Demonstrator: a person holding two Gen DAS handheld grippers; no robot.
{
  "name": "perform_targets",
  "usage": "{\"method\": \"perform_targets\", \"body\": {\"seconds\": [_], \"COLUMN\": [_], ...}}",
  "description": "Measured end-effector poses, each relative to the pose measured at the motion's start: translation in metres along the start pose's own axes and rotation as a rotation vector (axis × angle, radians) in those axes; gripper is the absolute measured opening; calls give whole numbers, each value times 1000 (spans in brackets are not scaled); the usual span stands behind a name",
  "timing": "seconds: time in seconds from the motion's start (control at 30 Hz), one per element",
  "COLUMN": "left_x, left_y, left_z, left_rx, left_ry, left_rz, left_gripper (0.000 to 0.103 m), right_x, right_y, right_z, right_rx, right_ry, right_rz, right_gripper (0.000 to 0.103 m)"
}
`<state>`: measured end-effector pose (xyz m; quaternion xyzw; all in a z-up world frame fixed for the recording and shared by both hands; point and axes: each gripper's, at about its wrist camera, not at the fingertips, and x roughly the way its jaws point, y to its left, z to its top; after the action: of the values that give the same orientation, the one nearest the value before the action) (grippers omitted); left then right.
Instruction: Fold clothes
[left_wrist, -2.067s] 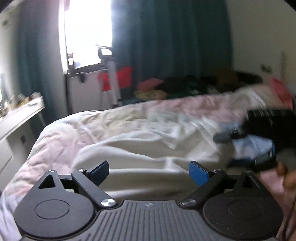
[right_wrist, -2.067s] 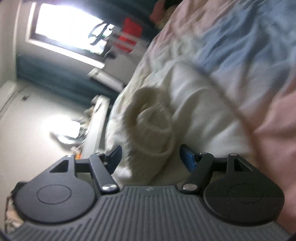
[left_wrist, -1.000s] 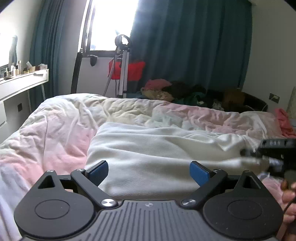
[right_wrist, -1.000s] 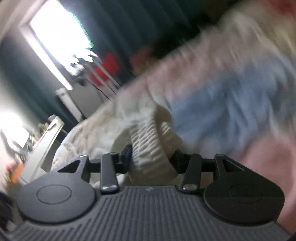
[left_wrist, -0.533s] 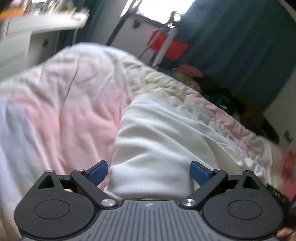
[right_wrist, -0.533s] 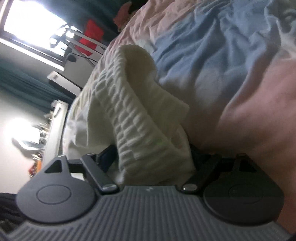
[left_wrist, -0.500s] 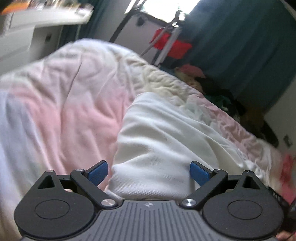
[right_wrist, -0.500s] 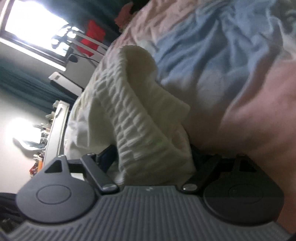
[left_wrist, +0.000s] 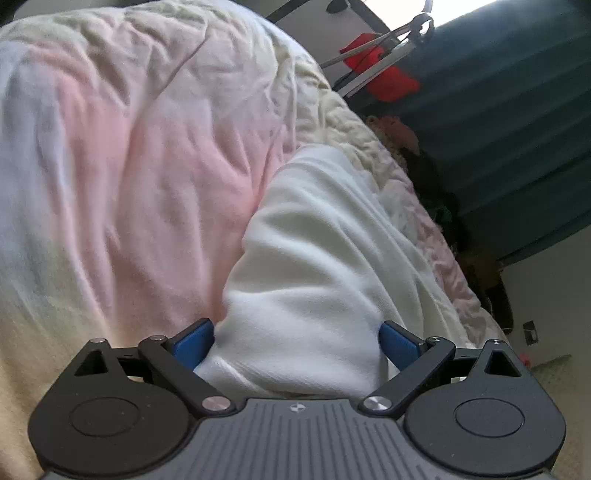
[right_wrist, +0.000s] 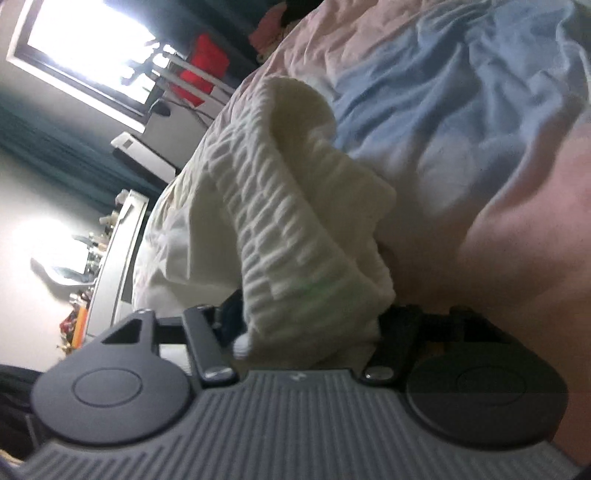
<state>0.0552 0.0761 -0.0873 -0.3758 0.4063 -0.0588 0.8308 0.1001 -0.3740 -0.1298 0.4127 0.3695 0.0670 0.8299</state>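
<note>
A cream knit garment (left_wrist: 314, 280) lay spread across a bed whose duvet (left_wrist: 122, 173) ran in pink, white and pale blue patches. The left gripper (left_wrist: 297, 341) straddled the garment's near corner with its blue pads (left_wrist: 194, 341) spread wide; whether either pad touched the cloth could not be told. Half a second before, the left wrist view had been tilted less and sat farther from the cloth; it had since rolled further and dropped closer, so that the corner filled the gap between the pads.

The right gripper (right_wrist: 312, 321) was clamped on the garment's ribbed hem (right_wrist: 280, 221), bunched thickly between the two fingers. Its jaws had just been closing on that wad, after standing wider a moment before, and the fold stood up from them in a rounded hump, much as it had half a second ago.

In the left wrist view the garment's left edge ran from the left pad up and away, with bare pink duvet open all along its left side. Its far edge ended short of the duvet's cream-coloured border. Beyond the bed stood a tripod (left_wrist: 388, 40) with something red (left_wrist: 384, 77) behind it, dark teal curtains (left_wrist: 517, 122) and a heap of clothes (left_wrist: 417, 155) on the floor. In the right wrist view, blue and pink duvet (right_wrist: 461, 92) lay free to the right of the hem, and a white desk (right_wrist: 118, 236) cluttered with small items stood past the bed's far edge.
</note>
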Motion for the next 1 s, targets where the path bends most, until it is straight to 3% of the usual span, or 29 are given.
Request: {"method": "perform_targets", "body": {"seconds": [0.13,0.23,0.37,0.5,0.63,0.77,0.87,1.0], "left_x": [1,-1,-5,-3,14,65,119,209], "left_y": [4,9,7,-23,-102,-204,-287,-393], "left_z": [0,-1,4,14,27,40,42,29], "left_rx": [-26,-63,-110,-113,-24,86,179,315], "left_ry": [8,12,29,41,1,5,4,-8], "left_rz": [-15,-36,-127,-230,-274,-311,-343,-359], "left_gripper": [88,77,47,36,34,34,34,34], "right_x": [-22,-40,-56,-73,-93,-123,-143,-156], "right_y": [9,23,36,38,41,23,1,-38], "right_z": [-1,2,6,30,83,144,196,265], "right_rx": [15,-43,-67,-64,-57,-14,8,35], "right_ry": [-100,-177,-229,-285,-384,-523,-613,-695], "right_rz": [57,134,205,268,286,287,249,133], "right_gripper": [34,31,30,30,30,30,30,30]}}
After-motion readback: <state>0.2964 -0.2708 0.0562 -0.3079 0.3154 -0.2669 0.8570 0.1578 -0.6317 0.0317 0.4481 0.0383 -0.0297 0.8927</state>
